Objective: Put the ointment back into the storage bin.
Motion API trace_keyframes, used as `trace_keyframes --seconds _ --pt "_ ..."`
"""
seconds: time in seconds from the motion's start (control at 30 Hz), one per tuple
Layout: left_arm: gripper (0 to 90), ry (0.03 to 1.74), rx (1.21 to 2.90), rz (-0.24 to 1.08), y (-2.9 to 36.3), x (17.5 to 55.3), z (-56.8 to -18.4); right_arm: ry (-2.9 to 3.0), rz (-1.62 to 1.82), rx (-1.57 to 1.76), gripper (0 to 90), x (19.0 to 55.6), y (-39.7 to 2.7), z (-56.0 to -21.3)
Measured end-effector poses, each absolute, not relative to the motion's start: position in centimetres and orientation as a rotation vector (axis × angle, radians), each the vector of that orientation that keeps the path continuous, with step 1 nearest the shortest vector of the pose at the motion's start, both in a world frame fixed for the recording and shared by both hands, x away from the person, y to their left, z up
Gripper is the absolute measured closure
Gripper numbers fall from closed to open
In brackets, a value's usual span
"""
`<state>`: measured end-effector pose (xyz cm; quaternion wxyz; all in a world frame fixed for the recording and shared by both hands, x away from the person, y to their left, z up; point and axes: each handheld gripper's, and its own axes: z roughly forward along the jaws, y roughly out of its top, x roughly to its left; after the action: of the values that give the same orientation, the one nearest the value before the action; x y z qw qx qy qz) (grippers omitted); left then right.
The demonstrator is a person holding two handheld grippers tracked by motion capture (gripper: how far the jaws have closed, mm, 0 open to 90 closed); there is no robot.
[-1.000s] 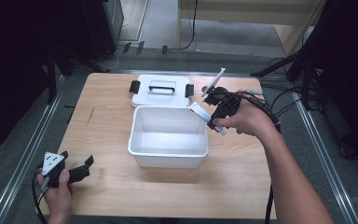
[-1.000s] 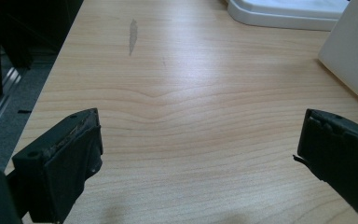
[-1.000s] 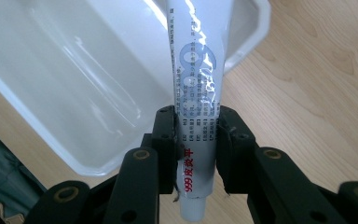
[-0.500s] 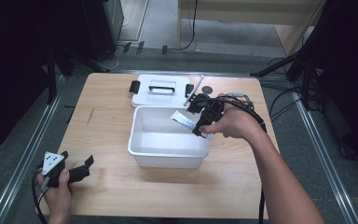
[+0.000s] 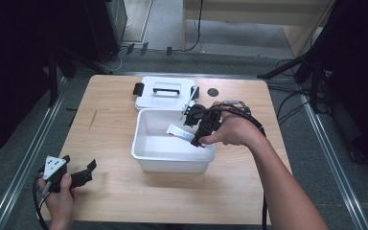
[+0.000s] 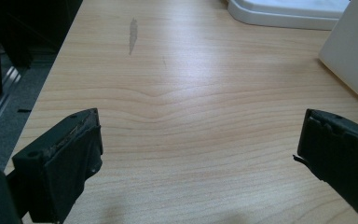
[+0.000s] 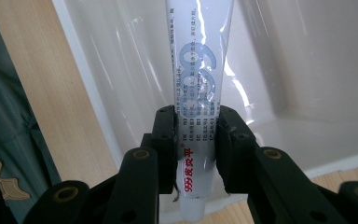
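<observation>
A white printed ointment tube (image 7: 196,107) is gripped by the right tool (image 5: 197,125) over the white plastic bin (image 5: 139,148), probably awaiting release; the left tool (image 6: 200,154) is held wide.

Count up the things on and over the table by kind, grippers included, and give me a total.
White bin: 1
White lid: 1
Ointment tube: 1
Grippers: 2, left gripper and right gripper
Total: 5

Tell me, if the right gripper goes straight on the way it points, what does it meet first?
Probably the inside of the white bin: the right gripper, shut on the tube, points into it. Depth is unclear.
</observation>
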<state>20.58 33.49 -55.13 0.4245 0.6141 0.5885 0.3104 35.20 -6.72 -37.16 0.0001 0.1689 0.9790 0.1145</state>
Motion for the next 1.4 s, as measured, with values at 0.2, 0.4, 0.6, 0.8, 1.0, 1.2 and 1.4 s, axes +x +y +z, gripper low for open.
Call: trace_keyframes --seconds 0.2,0.4,0.6,0.8,1.0,1.2,1.4 --pt "0.3 1.471 1.537 0.777 33.5 20.6 -55.1 3.094 0.352 0.484 72.2 35.1 -6.5 -38.0" --pt "0.3 1.473 1.535 0.776 33.5 20.6 -55.1 3.113 0.328 0.467 72.2 35.0 -6.4 -39.1" --pt "0.3 1.473 1.541 0.775 33.5 20.6 -55.1 3.129 0.323 0.463 72.1 35.0 -6.4 -40.1" --pt "0.2 1.472 1.541 0.775 33.5 20.6 -55.1 3.144 0.305 0.458 72.1 35.1 -6.4 -41.1" --pt "0.3 1.473 1.542 0.776 33.5 20.6 -55.1 3.159 0.3 0.472 72.1 35.1 -6.4 -41.9" --pt "0.3 1.473 1.542 0.776 33.5 20.6 -55.1 3.167 0.27 0.472 72.0 35.0 -6.1 -42.6" --pt "0.3 1.472 1.542 0.775 33.5 20.6 -55.1 3.171 0.238 0.473 71.9 35.1 -5.9 -43.1"
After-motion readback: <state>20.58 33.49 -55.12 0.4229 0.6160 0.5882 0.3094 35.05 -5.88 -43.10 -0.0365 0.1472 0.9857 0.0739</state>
